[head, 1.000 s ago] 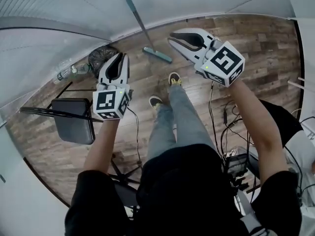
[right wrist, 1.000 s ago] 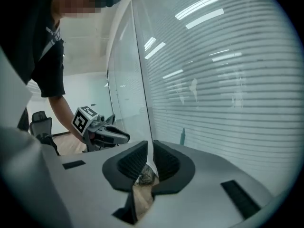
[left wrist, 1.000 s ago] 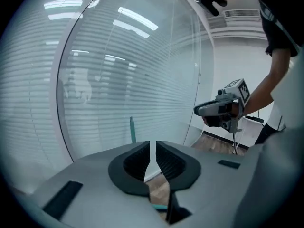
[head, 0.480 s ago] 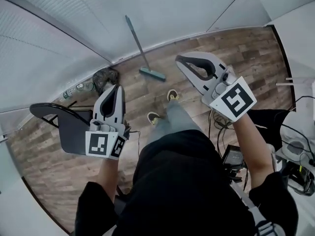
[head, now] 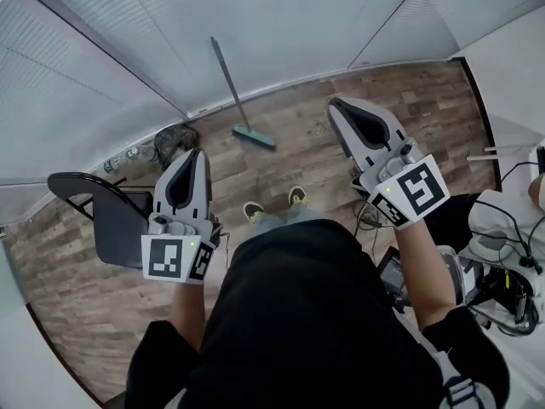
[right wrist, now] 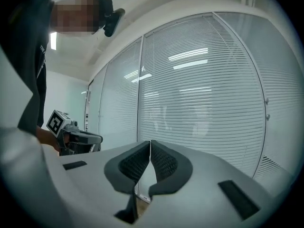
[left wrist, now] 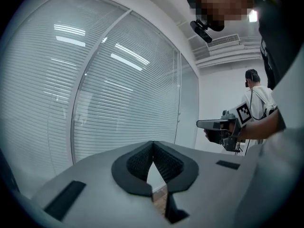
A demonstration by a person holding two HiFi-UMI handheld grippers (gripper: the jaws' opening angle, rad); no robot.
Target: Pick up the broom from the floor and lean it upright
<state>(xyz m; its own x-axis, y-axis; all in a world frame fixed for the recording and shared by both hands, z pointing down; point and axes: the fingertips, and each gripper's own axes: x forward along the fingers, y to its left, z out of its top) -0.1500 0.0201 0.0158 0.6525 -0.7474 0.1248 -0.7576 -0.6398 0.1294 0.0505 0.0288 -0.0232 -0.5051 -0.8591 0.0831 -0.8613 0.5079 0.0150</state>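
The broom [head: 236,100] stands leaning against the white blinds at the far wall, its teal head [head: 255,137] on the wooden floor. Both grippers are held up at chest height, well away from it. My left gripper [head: 196,156] is shut with nothing in it; in the left gripper view its jaw tips [left wrist: 152,144] meet in front of the blinds. My right gripper [head: 339,106] is shut and empty too, and in the right gripper view its pads [right wrist: 150,143] touch. Each gripper shows in the other's view, the right gripper [left wrist: 216,124] and the left gripper [right wrist: 78,137].
A black folding chair [head: 106,216] stands at my left. A dark bag [head: 174,141] and a plastic bottle [head: 128,156] lie by the wall. Cables and equipment [head: 502,271] sit at my right. Another person [left wrist: 259,99] stands in the background.
Both grippers rose from pointing down at the floor to roughly level and their jaws closed. My view tilted up; the broom stayed leaning at the wall.
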